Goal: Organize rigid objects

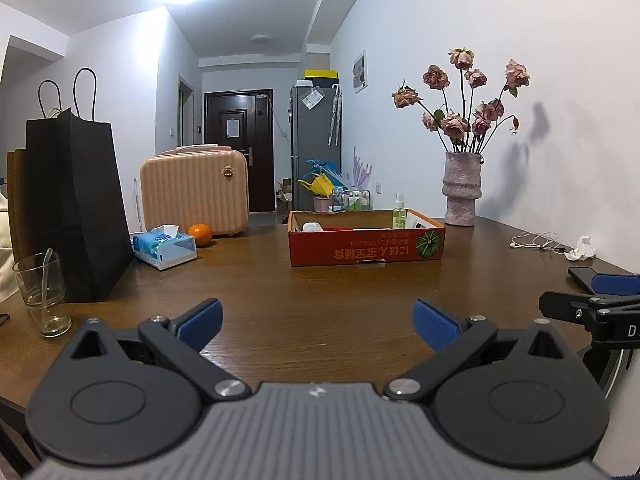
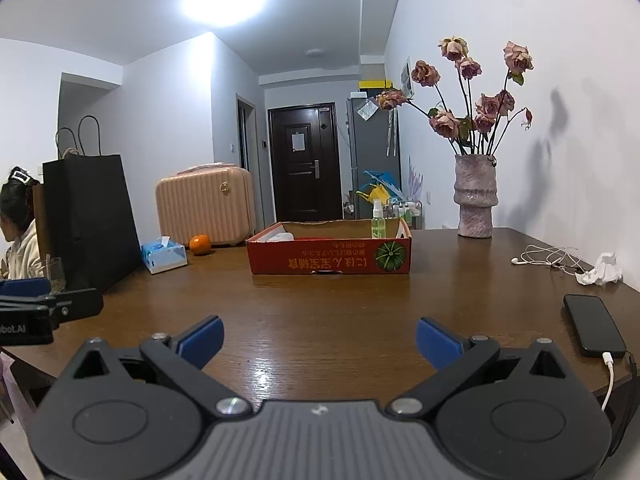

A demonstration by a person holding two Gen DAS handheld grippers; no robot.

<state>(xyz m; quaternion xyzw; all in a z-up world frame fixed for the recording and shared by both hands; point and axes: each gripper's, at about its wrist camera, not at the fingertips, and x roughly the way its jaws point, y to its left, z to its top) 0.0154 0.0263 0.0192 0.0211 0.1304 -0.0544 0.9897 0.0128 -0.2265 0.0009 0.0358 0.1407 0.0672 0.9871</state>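
Both grippers hung low over the near edge of the brown wooden table, side by side. The left gripper had its blue-padded jaws spread wide with nothing between them. The right gripper was likewise wide open and empty. Judged: a ready stance, both tools pointed at the tray in the centre of each frame, no grasp begun.

The shallow red cardboard tray with a green melon print sat mid-table, centre-right in the left wrist view, open side up. It probably serves as the collecting bin. Already standing in it: a small clear-green spray bottle with a white nozzle, upright against the far right part. A white object lay at the tray's left end; its kind could not be told.

Loose rigid items were well apart from the tray. A black smartphone with a white cable plugged in lay flat at lower right of the right wrist view, nearest the right gripper. A round orange fruit sat left of centre, just beside a blue tissue pack. An empty clear drinking glass with a straw stood at lower left, by a tall black paper bag.

The phone looked thin and flat, so likely awkward to pinch off the wood.
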